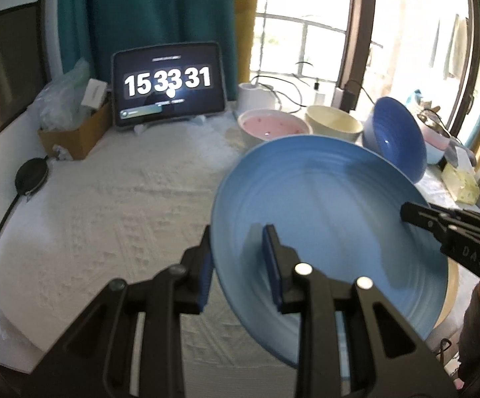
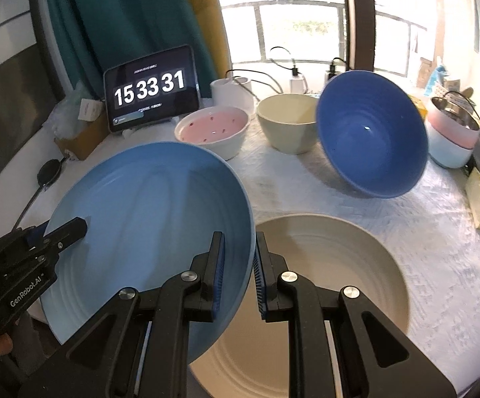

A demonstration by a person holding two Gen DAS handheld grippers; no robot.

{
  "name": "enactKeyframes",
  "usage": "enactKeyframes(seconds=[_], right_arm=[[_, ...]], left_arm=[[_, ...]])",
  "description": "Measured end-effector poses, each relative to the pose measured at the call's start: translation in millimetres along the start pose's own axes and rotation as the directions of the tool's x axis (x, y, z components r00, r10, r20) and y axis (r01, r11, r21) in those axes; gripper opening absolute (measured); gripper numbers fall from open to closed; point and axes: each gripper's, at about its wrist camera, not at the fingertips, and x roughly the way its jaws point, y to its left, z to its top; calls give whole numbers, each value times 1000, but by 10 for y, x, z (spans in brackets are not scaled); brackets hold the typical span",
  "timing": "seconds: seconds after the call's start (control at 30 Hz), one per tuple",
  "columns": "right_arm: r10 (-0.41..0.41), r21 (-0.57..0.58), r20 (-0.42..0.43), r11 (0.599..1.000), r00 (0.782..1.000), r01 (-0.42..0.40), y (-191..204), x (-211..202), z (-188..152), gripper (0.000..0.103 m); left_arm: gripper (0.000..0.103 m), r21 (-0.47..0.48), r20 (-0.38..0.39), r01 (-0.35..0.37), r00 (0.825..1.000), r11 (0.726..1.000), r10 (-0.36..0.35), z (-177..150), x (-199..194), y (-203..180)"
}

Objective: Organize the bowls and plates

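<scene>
Both grippers clamp the light blue plate (image 2: 147,219) by opposite rims, the left gripper (image 1: 240,265) and the right gripper (image 2: 238,265), holding it tilted above the desk (image 2: 439,265) and a cream plate (image 2: 333,265). Beyond it, from 11 to 1 o'clock, stand a pink bowl (image 2: 213,129), a cream bowl (image 2: 288,122) and a tilted dark blue bowl (image 2: 372,136), with a tablet clock (image 2: 150,89) behind.

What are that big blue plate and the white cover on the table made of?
Blue plate: likely glazed ceramic, going by its smooth sheen and concentric ridges; glossy plastic can't be ruled out. White table cover: looks like matte fabric with a raised, quilted or embossed pattern.
</scene>
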Motion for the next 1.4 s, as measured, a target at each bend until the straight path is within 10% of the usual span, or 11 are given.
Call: enactKeyframes(seconds=[0.97,1.4], right_arm=[[-89,165,-7,982,996,89,-1003,-232,-456,18],[-145,219,-29,964,989,148,-1303,-146,-547,18]], left_arm=[[30,194,-104,84,992,977,-65,-203,286,-1094],[47,154,-145,124,984,980,-101,-217,390,-1150]])
